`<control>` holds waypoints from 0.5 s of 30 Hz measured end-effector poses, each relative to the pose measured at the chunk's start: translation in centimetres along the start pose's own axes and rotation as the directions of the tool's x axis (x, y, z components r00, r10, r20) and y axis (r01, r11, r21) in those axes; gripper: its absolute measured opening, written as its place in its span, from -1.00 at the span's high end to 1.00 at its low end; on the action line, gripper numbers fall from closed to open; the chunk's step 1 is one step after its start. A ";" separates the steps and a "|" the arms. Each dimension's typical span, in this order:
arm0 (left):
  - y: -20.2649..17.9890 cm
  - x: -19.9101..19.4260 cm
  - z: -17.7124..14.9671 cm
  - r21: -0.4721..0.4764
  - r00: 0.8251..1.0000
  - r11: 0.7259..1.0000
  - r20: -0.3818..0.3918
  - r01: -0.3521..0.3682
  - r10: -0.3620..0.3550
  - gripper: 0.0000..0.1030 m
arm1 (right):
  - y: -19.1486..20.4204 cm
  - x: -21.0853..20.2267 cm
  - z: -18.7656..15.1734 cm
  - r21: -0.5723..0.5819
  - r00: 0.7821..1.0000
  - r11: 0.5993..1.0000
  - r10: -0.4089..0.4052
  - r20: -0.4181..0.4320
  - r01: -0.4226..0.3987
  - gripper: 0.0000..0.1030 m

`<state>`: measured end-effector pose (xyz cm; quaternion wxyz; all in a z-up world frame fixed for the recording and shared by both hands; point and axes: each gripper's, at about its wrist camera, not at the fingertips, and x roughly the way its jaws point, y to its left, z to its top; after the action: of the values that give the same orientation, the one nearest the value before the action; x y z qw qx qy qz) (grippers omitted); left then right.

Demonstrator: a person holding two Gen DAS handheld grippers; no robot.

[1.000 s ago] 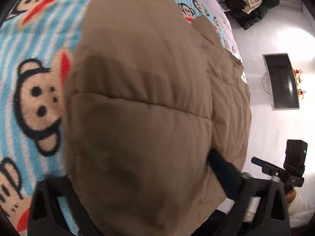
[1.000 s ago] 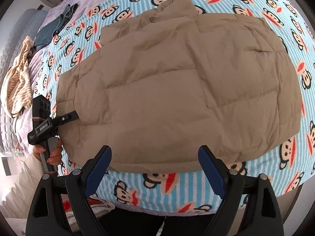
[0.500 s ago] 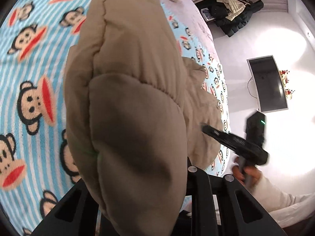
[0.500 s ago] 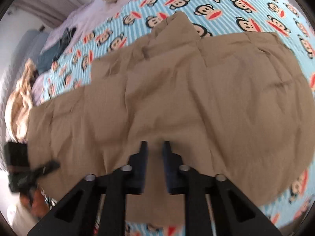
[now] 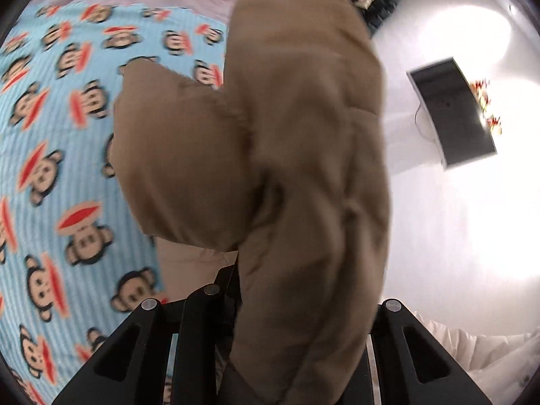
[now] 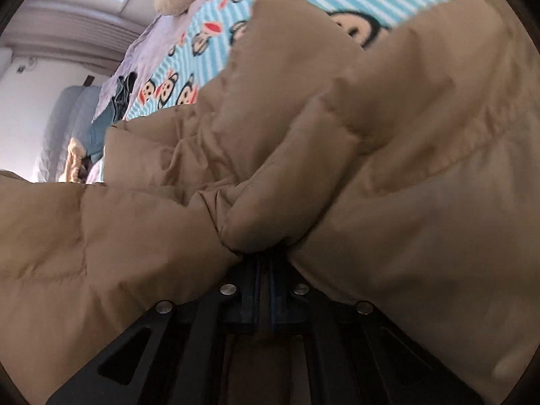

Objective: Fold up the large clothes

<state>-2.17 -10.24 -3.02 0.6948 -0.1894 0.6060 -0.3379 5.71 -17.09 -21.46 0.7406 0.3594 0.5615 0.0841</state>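
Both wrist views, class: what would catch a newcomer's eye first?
A puffy tan jacket fills the middle of both views, bunched and lifted off the bed. Behind it spreads a bright blue striped monkey-print blanket. In the right wrist view, the right gripper has its jaws pinched on a fold of the jacket at bottom centre.

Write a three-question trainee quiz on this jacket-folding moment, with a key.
1. True or false: the right gripper has its jaws shut on the tan quilted puffer jacket.
2. What pattern covers the blue striped fleece blanket?
3. Which gripper holds jacket fabric? A. left gripper only B. right only C. both

Key: 1 true; 2 cartoon monkey faces; 3 C
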 end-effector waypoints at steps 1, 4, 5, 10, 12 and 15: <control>-1.2 1.0 0.1 0.016 1.000 1.000 -0.011 -0.018 0.018 0.52 | -0.2 0.2 0.1 0.010 1.000 1.000 0.013 -0.009 -0.013 1.00; -3.5 3.1 1.6 0.044 0.997 0.997 -0.043 -0.056 0.058 0.52 | -0.7 0.1 0.7 0.036 0.998 0.998 0.051 -0.048 -0.050 1.00; -4.1 3.5 1.8 0.046 0.997 0.997 -0.049 -0.058 0.060 0.52 | -0.9 -0.5 0.8 0.042 0.996 0.998 0.058 -0.060 -0.056 1.00; -6.6 6.0 1.7 0.115 0.989 0.990 -0.111 -0.081 0.094 0.51 | -3.1 -7.3 0.6 0.048 0.998 0.997 0.056 -0.023 -0.054 0.90; -7.4 8.0 1.7 0.138 0.986 0.989 -0.145 -0.060 0.080 0.51 | -4.9 -10.0 -0.1 0.067 0.999 0.997 0.046 0.011 -0.046 0.90; -8.2 11.5 2.1 0.161 0.980 0.987 -0.195 0.004 0.028 0.31 | -8.8 -14.1 -1.5 0.133 0.998 0.990 0.026 0.064 -0.034 0.90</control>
<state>-1.69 -24.27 -5.32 0.6464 -0.0946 0.6436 -0.3987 -3.08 -30.30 -16.21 0.7305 0.4192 0.5372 0.0459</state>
